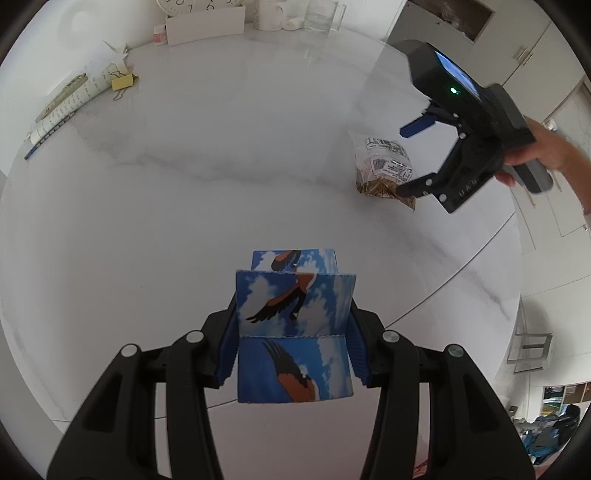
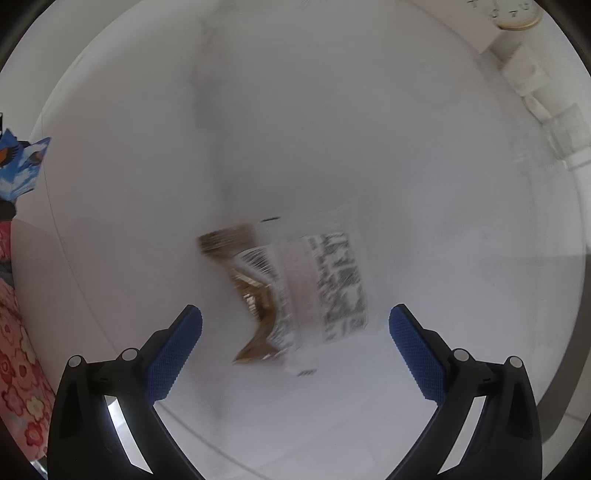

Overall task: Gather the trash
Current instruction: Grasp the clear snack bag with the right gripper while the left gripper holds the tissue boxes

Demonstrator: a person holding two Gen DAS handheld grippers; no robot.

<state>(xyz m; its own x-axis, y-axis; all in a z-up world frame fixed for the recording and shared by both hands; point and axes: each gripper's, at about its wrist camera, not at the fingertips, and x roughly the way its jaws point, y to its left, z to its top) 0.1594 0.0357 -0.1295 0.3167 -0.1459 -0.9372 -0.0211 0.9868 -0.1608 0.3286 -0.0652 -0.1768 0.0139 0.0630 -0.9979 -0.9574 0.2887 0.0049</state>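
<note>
- The left gripper [image 1: 293, 343] is clamped on a small blue carton [image 1: 295, 332] with a printed sky and brown birds; both blue pads press on its sides, in the lower centre of the left wrist view.
- The carton is open at the top and is lifted above the white marble table [image 1: 184, 177].
- The right gripper [image 2: 295, 332] has its fingers wide apart, with nothing between the pads [image 2: 173, 358]; it points down over the table.
- A clear plastic bag [image 2: 295, 291] with printed labels and brown, golden content lies flat on the table, in the centre of the right wrist view, just above the open fingers. This picture is blurred, so the label cannot be read.
- In the left wrist view the same bag is at the right of the frame, and a lower finger of the right gripper is over its brown end; I cannot tell if it touches.
- A hand [image 1: 546, 155] holds the right gripper at the right edge.
- A rolled paper [image 1: 66, 103] and a yellow note [image 1: 122, 81] lie in the upper left; a clock [image 1: 199, 5] stands at the top edge.
</note>
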